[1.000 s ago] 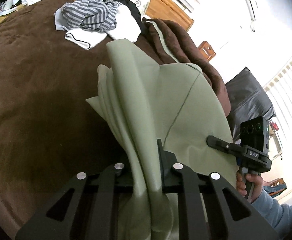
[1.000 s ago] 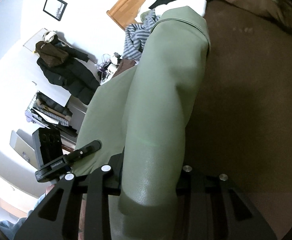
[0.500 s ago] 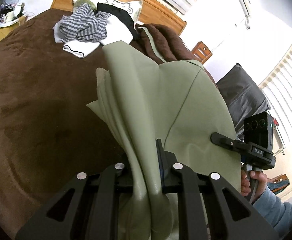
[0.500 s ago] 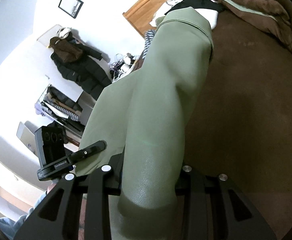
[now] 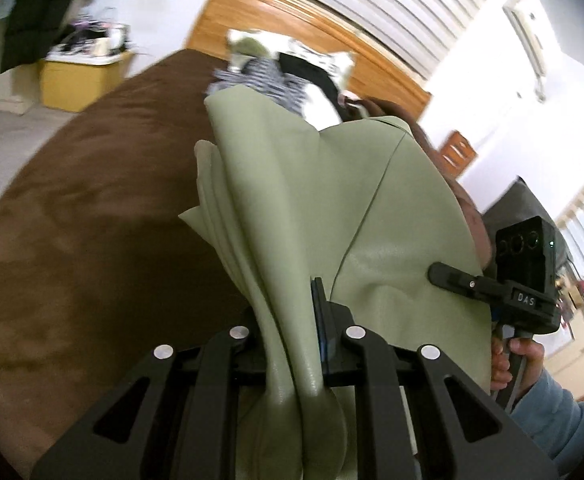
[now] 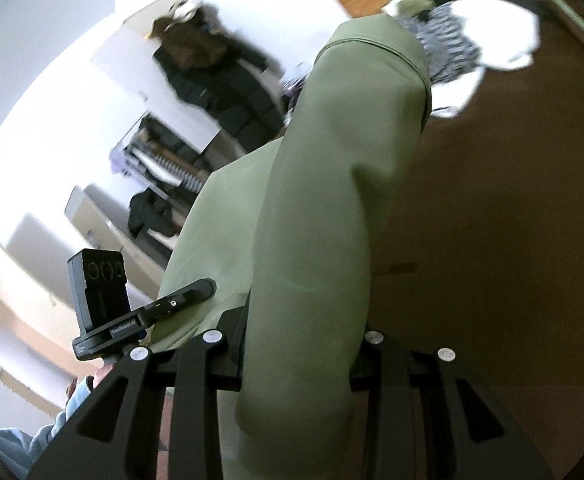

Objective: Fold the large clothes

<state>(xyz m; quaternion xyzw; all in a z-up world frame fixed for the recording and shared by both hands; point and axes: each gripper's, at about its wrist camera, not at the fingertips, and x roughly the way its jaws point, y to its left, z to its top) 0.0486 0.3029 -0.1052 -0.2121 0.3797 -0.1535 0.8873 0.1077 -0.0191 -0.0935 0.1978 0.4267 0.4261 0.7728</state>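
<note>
A large sage-green garment (image 5: pixel 332 208) hangs stretched between my two grippers, lifted above the brown bedspread (image 5: pixel 91 208). My left gripper (image 5: pixel 292 320) is shut on a bunched edge of it. My right gripper (image 6: pixel 304 320) is shut on the other edge, and the cloth (image 6: pixel 332 184) drapes over its fingers and hides them. In the left wrist view the right gripper (image 5: pixel 492 288) shows at the right with the person's hand on it. In the right wrist view the left gripper (image 6: pixel 147 312) shows at the lower left.
A pile of striped, white and black clothes (image 5: pixel 283 80) lies near the wooden headboard (image 5: pixel 312 36). A rumpled brown blanket (image 6: pixel 564 4) lies at the bed's far side. A yellow box (image 5: pixel 79 80) stands beside the bed. Dark coats (image 6: pixel 219 76) hang on the wall.
Both grippers have risen and tilted up with the green garment still held. The bed looks farther below, and more of the walls and room shows.
</note>
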